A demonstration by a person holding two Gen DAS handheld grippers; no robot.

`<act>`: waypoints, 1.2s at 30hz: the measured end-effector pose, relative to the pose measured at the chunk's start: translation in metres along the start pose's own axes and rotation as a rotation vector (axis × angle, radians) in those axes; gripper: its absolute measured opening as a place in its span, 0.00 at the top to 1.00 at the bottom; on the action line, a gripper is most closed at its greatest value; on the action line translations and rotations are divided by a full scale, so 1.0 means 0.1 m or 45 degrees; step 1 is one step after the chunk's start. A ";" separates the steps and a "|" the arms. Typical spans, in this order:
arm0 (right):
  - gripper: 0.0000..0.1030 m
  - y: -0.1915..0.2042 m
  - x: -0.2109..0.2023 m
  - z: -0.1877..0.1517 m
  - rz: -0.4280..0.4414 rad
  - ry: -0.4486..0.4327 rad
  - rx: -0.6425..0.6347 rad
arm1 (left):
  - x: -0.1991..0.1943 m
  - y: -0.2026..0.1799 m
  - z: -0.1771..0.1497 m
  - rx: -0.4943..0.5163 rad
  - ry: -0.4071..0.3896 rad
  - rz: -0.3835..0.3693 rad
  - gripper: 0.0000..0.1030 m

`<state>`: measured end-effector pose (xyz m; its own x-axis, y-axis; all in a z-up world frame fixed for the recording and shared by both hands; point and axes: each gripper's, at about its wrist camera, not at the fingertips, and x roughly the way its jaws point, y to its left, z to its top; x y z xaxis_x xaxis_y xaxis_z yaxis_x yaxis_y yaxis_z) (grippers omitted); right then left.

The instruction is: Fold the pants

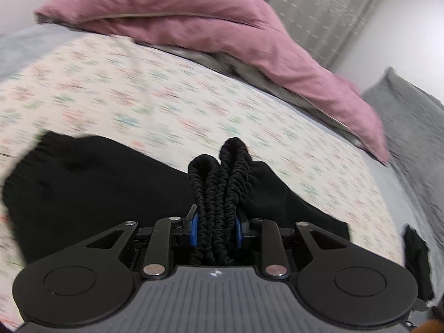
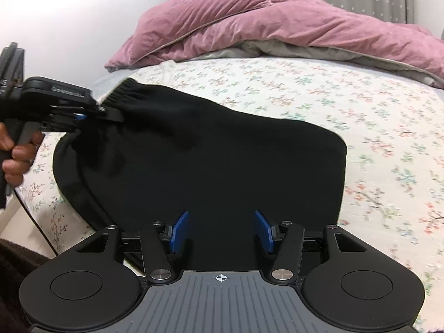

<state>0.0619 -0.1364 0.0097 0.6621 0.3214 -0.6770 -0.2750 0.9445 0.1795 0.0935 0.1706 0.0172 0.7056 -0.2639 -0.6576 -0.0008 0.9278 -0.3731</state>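
Black pants point(image 2: 208, 161) lie folded on the floral bed sheet point(image 2: 360, 127). My left gripper point(image 1: 216, 222) is shut on a bunched, ribbed elastic edge of the pants point(image 1: 222, 172), which stands up between the blue pads. The right wrist view shows this left gripper point(image 2: 111, 113) at the left, held by a hand point(image 2: 16, 152), lifting the gathered end off the bed. My right gripper point(image 2: 221, 230) hovers over the near edge of the pants. Its blue pads point(image 2: 179, 231) stand wide apart and nothing is pinched between them.
A pink duvet point(image 2: 277, 19) is heaped along the far side of the bed, with grey lining under it. A grey pillow point(image 1: 410, 116) lies at the right. The bed's edge point(image 2: 41, 222) drops away at the left, next to a white wall.
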 end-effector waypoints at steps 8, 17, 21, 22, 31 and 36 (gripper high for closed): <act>0.43 0.20 0.22 0.04 0.042 0.024 -0.010 | -0.17 0.43 0.19 -0.132 -0.098 0.129 0.47; 0.43 0.24 0.33 0.04 0.059 0.036 -0.006 | -0.25 0.80 0.18 -0.230 -0.152 0.285 0.45; 0.42 0.23 0.31 0.01 0.060 0.038 -0.012 | -0.23 0.78 0.15 -0.249 -0.155 0.382 0.24; 0.42 0.22 0.30 0.01 0.060 0.038 -0.014 | -0.26 0.73 0.17 -0.218 -0.167 0.400 0.21; 0.36 0.24 0.26 -0.01 0.070 0.031 -0.034 | -0.48 0.36 0.12 0.060 -0.346 0.582 0.02; 0.36 0.29 0.26 -0.04 0.086 0.038 -0.052 | -0.52 0.41 0.11 -0.028 -0.318 0.426 0.02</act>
<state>0.0682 -0.1007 -0.0060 0.6198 0.3817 -0.6856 -0.3473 0.9169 0.1966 0.0644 0.2252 0.0430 0.8140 0.1260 -0.5670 -0.2727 0.9448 -0.1815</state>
